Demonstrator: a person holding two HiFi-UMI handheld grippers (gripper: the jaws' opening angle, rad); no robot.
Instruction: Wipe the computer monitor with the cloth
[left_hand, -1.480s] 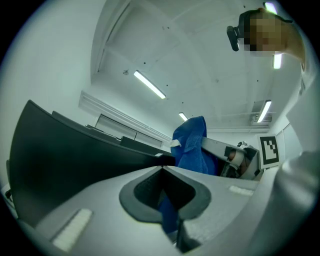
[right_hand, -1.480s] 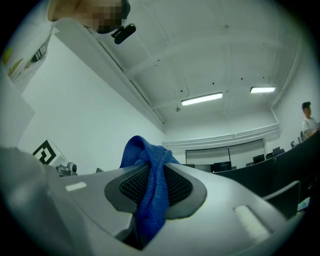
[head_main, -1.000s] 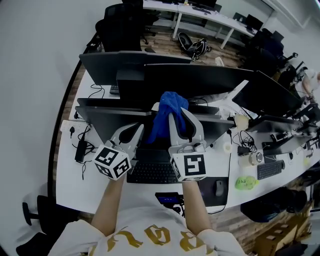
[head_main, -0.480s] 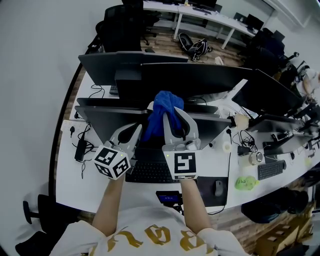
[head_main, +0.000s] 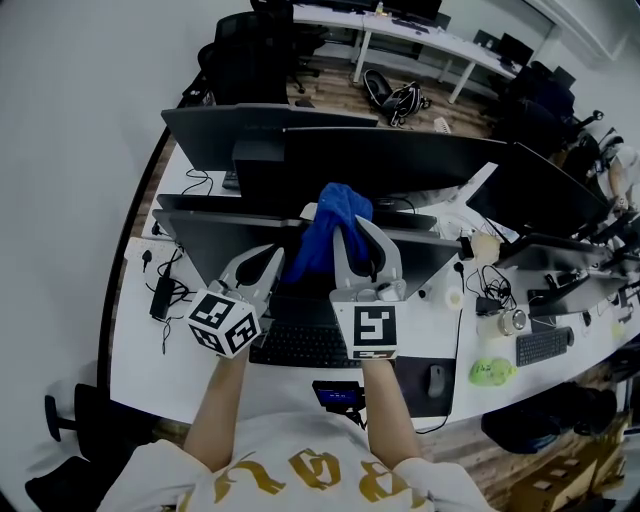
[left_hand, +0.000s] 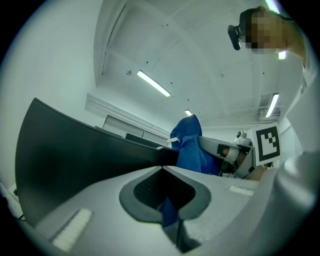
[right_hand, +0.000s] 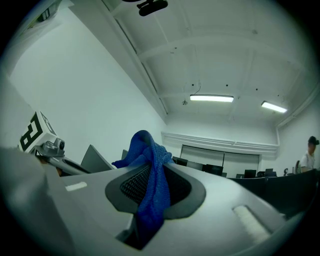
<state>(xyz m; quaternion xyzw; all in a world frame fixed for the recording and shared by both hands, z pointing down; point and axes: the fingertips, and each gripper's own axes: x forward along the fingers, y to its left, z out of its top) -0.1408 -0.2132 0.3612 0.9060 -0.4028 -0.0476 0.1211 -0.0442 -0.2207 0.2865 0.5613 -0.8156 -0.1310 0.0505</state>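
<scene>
At the lower middle of the head view, the keyboard (head_main: 300, 345) lay just beyond the person's forearms. Above it the left gripper (head_main: 272, 256) had not moved during the last second. Its jaws were pressed together, and a thin blue strip (left_hand: 168, 212) sat in the slit between them. I judged this to be a corner of the cloth (head_main: 325, 225), although it was too small to be sure.

To its right, the right gripper (head_main: 358, 225) was clamped firmly on the cloth, which rose out of its jaws in a bunch at the centre of the frame. This gripper had gone a little to the left half a second before and had now come back a little to the right. The cloth therefore made a short side-to-side stroke at the top edge of the monitor (head_main: 215, 245). This suggested that the wiping was under way but was limited to the upper middle, so most of the screen probably remained to be done.

Further up the frame, more dark monitors (head_main: 400, 160) stood in rows.

The screen face was seen very steeply from above, so no view showed whether the cloth really touched it. Both gripper views pointed mostly at the ceiling. The lower end of the cloth was partly hidden behind the grippers.
</scene>
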